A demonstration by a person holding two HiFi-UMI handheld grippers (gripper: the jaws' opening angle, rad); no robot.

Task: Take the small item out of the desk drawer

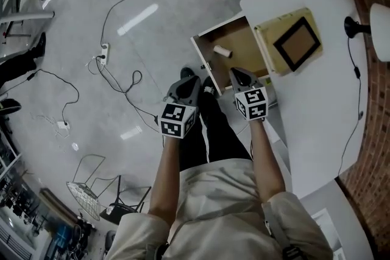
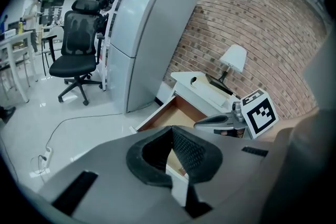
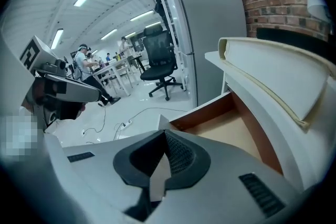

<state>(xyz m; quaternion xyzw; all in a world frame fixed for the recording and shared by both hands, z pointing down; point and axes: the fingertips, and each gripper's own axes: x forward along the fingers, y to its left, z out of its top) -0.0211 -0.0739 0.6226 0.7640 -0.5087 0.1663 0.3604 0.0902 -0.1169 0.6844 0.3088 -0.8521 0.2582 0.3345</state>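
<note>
The desk drawer (image 1: 241, 45) stands pulled out from the white desk (image 1: 323, 94). A small pale cylinder (image 1: 222, 51) lies on the drawer's wooden floor near its left wall. My right gripper (image 1: 239, 76) hovers over the drawer's near edge, shut and empty. My left gripper (image 1: 184, 83) hangs outside the drawer to its left, over the person's legs, also shut on nothing. In the left gripper view its jaws (image 2: 171, 131) meet before the drawer (image 2: 170, 113), and the right gripper (image 2: 212, 122) shows beyond. The right gripper view has its closed jaws (image 3: 165, 136) above the drawer (image 3: 226, 123); the cylinder is hidden there.
A tan board with a black frame (image 1: 295, 41) lies on the desk above the drawer, and a lamp (image 1: 381, 24) stands at the far right. Cables and a power strip (image 1: 103, 55) trail over the floor. A grey cabinet (image 2: 147, 34) and an office chair (image 2: 79, 60) stand behind.
</note>
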